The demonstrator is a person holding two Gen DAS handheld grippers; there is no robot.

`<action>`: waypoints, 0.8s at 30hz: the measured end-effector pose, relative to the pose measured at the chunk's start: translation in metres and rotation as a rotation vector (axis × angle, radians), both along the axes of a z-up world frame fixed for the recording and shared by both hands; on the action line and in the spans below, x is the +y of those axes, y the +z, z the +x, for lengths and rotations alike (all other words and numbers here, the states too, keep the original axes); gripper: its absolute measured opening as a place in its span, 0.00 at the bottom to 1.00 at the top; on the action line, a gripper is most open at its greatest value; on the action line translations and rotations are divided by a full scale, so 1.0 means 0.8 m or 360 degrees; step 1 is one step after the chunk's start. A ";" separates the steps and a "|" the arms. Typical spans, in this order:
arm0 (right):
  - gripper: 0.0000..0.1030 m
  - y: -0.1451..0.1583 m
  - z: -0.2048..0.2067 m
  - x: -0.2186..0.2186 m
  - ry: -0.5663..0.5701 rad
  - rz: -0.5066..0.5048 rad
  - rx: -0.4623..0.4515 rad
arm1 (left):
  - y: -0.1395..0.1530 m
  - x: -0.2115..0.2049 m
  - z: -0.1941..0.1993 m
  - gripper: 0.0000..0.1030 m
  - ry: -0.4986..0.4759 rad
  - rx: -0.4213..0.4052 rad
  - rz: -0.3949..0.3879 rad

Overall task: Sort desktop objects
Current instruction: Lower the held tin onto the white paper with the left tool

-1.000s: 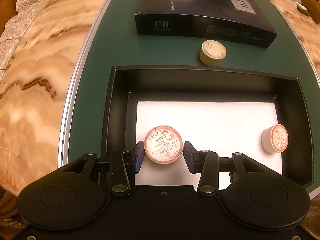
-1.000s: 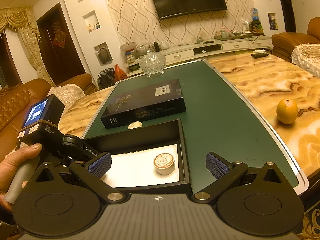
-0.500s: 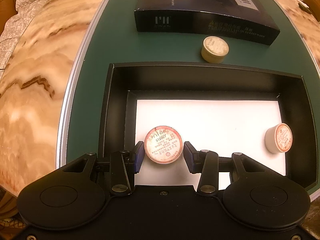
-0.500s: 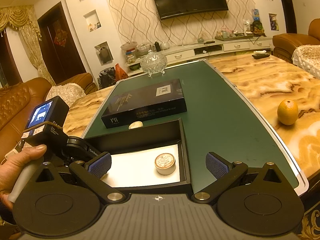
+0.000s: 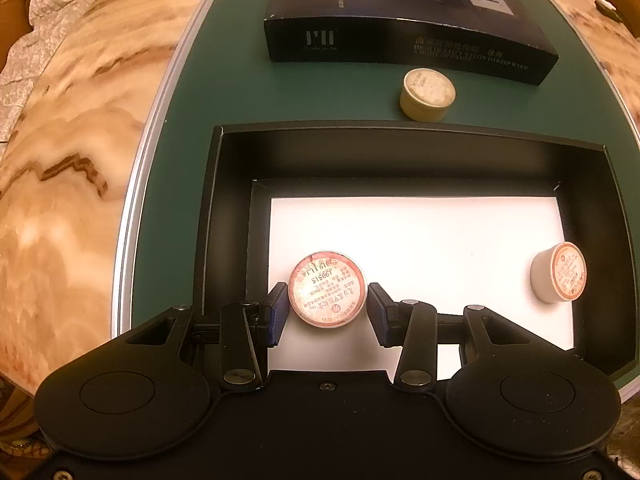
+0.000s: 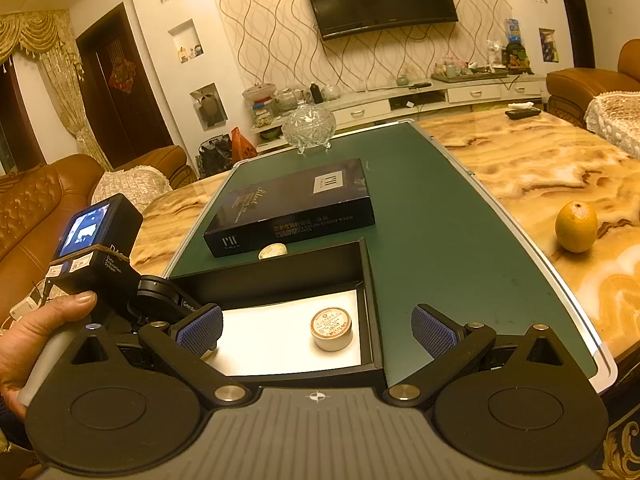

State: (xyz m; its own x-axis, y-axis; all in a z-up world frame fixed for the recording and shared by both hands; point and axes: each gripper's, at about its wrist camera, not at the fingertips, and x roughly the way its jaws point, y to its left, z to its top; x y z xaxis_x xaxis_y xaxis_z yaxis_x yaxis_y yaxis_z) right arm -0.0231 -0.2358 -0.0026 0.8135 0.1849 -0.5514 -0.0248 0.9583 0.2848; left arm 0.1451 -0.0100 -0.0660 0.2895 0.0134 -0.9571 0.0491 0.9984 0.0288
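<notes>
Three small round tubs in all. Two sit inside the open black tray [image 5: 600, 216], on its white liner; one stands outside it.

First tub [image 5: 327, 289]: near the tray's left wall, printed red-rimmed lid facing up, axis vertical. The left gripper [image 5: 327, 312] straddles it, its blue-padded fingers [image 5: 276, 314] parted, one on each side of the tub with a thin gap showing either way (not clamped).

Second tub [image 5: 558, 272]: near the tray's right wall. In the left wrist view its red-rimmed lid appears tipped to the right; in the right wrist view the same tub [image 6: 331, 329] stands upright, so the lean may be lens distortion.

Third tub [image 5: 427, 94]: cream-coloured, upright on the green table [image 5: 224, 92] just beyond the tray's far wall, between tray and a single dark flat box [image 5: 400, 12]. That box lies flat, long side roughly parallel to the tray's far wall.

Right gripper [image 6: 316, 330]: fingers spread wide, holding nothing, poised over the tray's near edge.

Also on the table, beyond the tray: one cut-glass bowl [image 6: 309, 128]. One orange [image 6: 576, 226], off to the tray's right on the marble part.
</notes>
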 end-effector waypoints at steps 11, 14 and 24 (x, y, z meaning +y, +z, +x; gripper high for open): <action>1.00 -0.002 0.000 0.000 -0.0001 -0.0004 0.0002 | 0.000 0.003 0.001 0.40 0.0001 0.0007 -0.0020; 1.00 -0.002 0.000 -0.001 -0.0004 -0.0002 0.0001 | 0.000 0.003 0.002 0.41 0.0002 0.0007 -0.0019; 1.00 -0.003 -0.001 0.000 -0.0007 -0.0002 0.0002 | 0.005 0.003 0.001 0.42 -0.0005 -0.0006 -0.0024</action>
